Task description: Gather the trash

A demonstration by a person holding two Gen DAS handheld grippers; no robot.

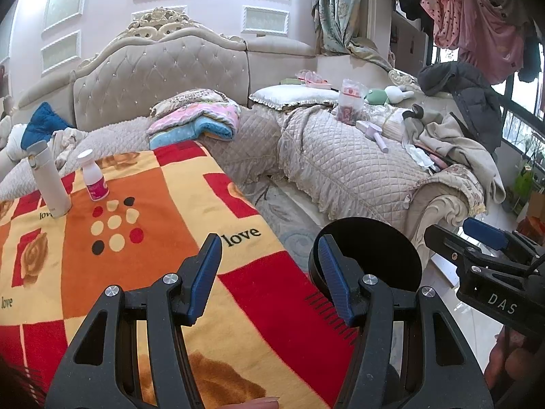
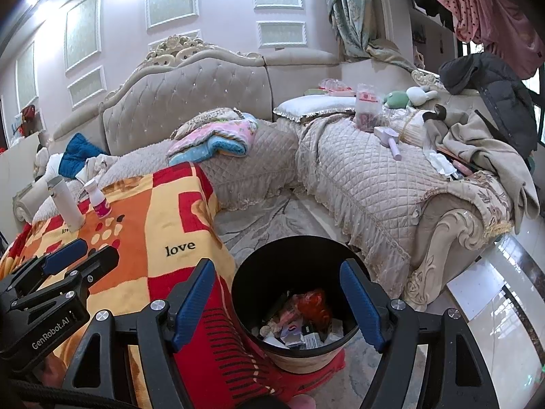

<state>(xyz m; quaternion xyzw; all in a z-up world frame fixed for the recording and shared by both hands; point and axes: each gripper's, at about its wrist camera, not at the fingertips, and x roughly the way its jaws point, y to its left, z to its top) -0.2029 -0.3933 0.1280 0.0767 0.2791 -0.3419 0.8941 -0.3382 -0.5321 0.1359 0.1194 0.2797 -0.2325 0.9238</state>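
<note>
A black round trash bin (image 2: 252, 283) stands on the floor beside the blanket-covered table; it holds crumpled wrappers and paper (image 2: 303, 320). In the left wrist view the bin (image 1: 381, 252) sits behind my right-hand finger. My left gripper (image 1: 269, 272) is open and empty above the table's right edge. My right gripper (image 2: 279, 300) is open and empty, straddling the bin from above. A small white bottle with a pink label (image 1: 93, 177) and a tall white flask (image 1: 49, 184) stand on the blanket at the far left.
A red, orange and yellow "love" blanket (image 1: 153, 238) covers the table. A beige quilted corner sofa (image 2: 357, 184) behind carries folded blankets (image 1: 201, 122), a pillow, a plastic bag (image 1: 349, 102), toys and clothes. Shiny floor tiles (image 2: 483, 286) lie to the right.
</note>
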